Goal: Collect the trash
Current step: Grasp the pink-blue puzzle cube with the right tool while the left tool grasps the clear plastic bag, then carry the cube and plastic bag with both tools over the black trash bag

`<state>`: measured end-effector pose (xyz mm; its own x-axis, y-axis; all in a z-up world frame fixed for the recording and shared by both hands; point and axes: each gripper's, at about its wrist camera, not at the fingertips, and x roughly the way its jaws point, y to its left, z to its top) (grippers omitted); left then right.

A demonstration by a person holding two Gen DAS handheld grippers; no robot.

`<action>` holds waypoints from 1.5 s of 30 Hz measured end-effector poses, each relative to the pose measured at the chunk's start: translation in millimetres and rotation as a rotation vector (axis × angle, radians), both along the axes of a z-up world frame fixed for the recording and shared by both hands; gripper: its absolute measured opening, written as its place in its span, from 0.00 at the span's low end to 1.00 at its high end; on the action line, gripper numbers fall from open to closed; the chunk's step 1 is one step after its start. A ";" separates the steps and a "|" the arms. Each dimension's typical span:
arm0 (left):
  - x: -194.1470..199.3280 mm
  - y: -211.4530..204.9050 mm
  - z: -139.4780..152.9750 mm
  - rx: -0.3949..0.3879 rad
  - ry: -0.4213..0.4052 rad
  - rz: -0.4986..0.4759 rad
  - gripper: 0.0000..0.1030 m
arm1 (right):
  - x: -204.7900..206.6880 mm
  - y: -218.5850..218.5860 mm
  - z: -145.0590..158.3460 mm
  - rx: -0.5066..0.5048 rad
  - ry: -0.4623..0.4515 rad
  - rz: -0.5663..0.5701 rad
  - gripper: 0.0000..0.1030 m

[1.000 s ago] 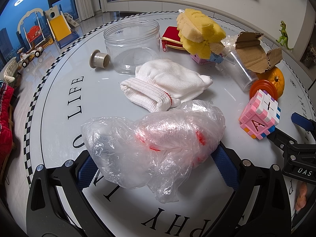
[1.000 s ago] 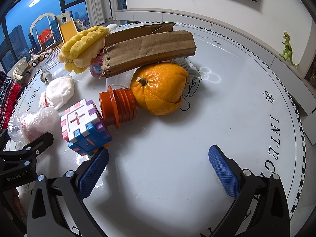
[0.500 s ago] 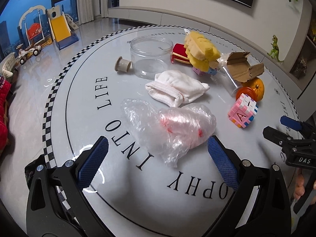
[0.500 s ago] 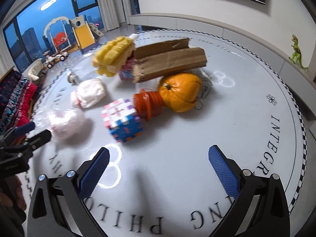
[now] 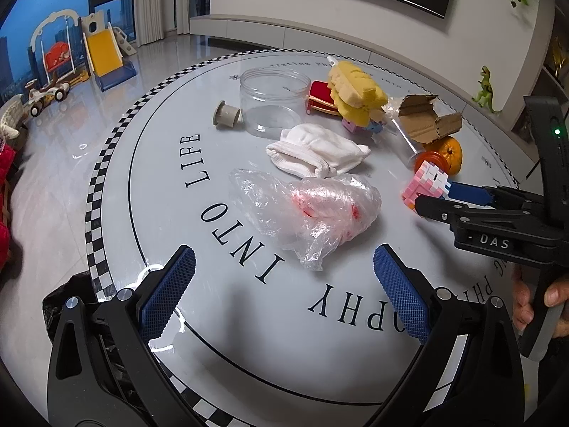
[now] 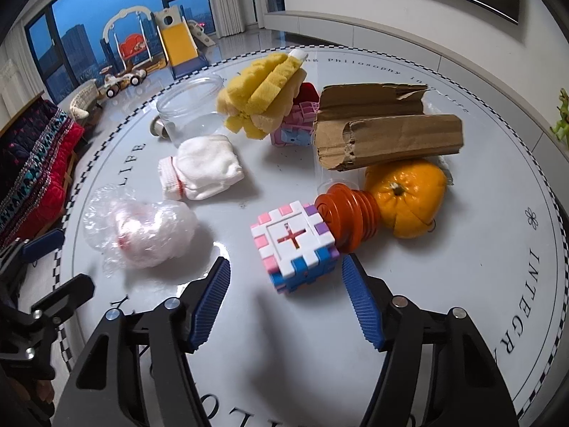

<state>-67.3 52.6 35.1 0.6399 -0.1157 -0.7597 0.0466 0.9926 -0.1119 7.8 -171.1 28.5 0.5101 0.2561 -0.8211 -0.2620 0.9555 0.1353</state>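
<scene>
Trash is lying untouched on the round table (image 5: 117, 185): a crumpled plastic bag (image 5: 313, 210) is sitting near the front edge, torn cardboard (image 6: 384, 135) is resting on an orange (image 6: 409, 195) farther back, and nothing is being carried. Both grippers are hovering above the surface with jaws spread and empty. The left gripper (image 5: 284, 291) is facing the bag, which is lying just ahead of its blue pads (image 5: 167, 291) and roughly centred between them. The right gripper (image 6: 284, 302) is pointing at a toy cube (image 6: 295, 245), whose near corner is sitting between its fingertips, with an orange spool (image 6: 348, 220) touching the cube's far side. Judging by this, the step in hand is choosing and approaching the first piece, and the bag is looking like the likeliest target. The next move is calling for the left gripper to be lowered and pushed forward until the pads are straddling the bag's bulk, then closed firmly, since thin film is apt to slip or spring out. A white cloth (image 5: 316, 153), a clear jar (image 5: 274, 103) and a yellow sponge (image 5: 355, 92) are lying beyond. Where the trash is meant to go is not showing clearly; something dark is showing past the table's edge at lower left, but I cannot tell what it is.
</scene>
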 end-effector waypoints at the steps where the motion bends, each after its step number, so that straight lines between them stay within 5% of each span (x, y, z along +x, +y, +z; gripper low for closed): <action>1: 1.7 0.4 -0.4 -0.004 0.002 -0.001 0.94 | 4.0 1.6 -2.4 -0.008 0.003 0.006 0.65; 4: 8.5 0.5 -3.2 -0.010 0.013 0.001 0.94 | 14.5 4.8 -9.1 -0.022 0.016 0.020 0.65; 7: 15.8 -1.6 -5.7 -0.018 0.023 -0.002 0.94 | 25.3 7.0 -15.2 -0.016 0.036 0.021 0.48; 20: 55.3 -39.5 -18.3 0.068 0.036 -0.086 0.93 | 8.4 -27.6 0.7 0.123 0.028 -0.065 0.46; 22: 59.3 -43.2 -19.5 0.066 0.037 -0.104 0.75 | 6.6 -30.2 0.1 0.131 0.030 -0.069 0.46; 25: 62.8 -43.2 -20.9 0.026 0.040 -0.104 0.62 | 4.0 -32.3 -0.2 0.143 0.032 -0.074 0.46; 32: 38.8 -27.8 -12.4 -0.034 0.022 -0.071 0.59 | -11.4 -23.8 8.4 0.154 0.023 -0.061 0.46; 45: -31.6 12.2 1.9 0.015 -0.017 0.026 0.60 | -47.5 30.4 26.7 0.171 0.012 0.039 0.46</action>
